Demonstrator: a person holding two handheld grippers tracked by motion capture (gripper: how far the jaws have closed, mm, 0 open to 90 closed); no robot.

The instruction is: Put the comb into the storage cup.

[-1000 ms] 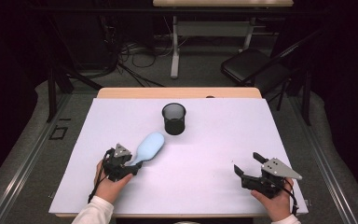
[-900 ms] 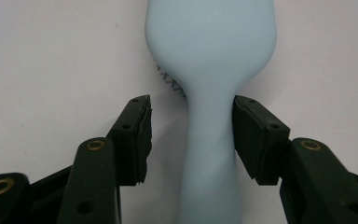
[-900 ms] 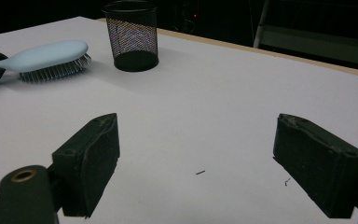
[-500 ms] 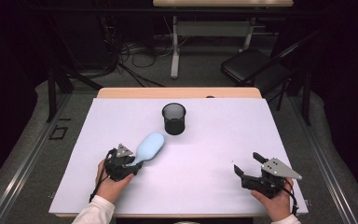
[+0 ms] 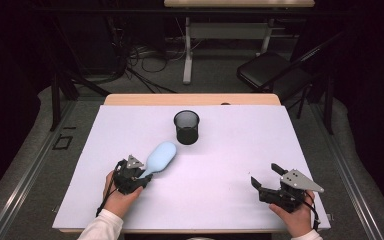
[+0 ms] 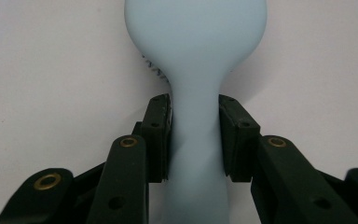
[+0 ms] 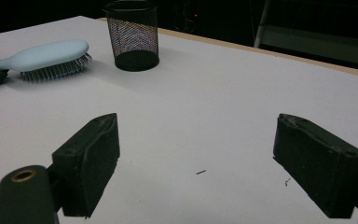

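Note:
A light blue hairbrush lies bristles down on the white table top, left of the middle. My left gripper holds its handle. The jaws have just been closing on it, and both pads now press its sides, so the gripper is shut on it. The brush head points away from that gripper. At the front right my right gripper rests open on the table. Nothing lies between its pads. The right gripper view has the hairbrush at its far left.
A black mesh cup stands upright behind the brush head, close to it; the right gripper view has the cup near its top. Beyond the table's far wooden edge are a dark chair, desk legs and cables on the floor.
In the high view both hands, the hairbrush and the cup keep their places.

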